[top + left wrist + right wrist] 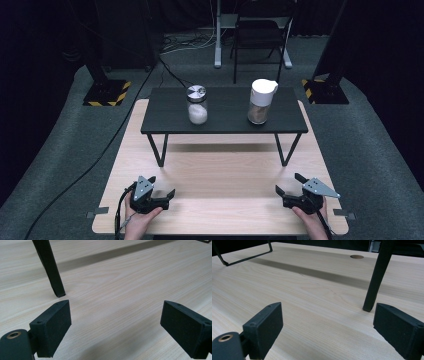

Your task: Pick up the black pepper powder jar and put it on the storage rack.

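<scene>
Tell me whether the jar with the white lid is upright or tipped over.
Upright. The white-lidded jar stands on its base on the black shelf, lid on top, brown contents settled in its lower part.

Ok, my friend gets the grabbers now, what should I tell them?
Left gripper: open, holding nothing, low over the wooden table.
Right gripper: open, holding nothing, also near the front edge.
Things: glass jar with a silver lid and white-lidded container stand upright, apart, on the small black shelf farther back.
Done: nothing touched.
Left: reach forward for the jars, probably one each.
</scene>
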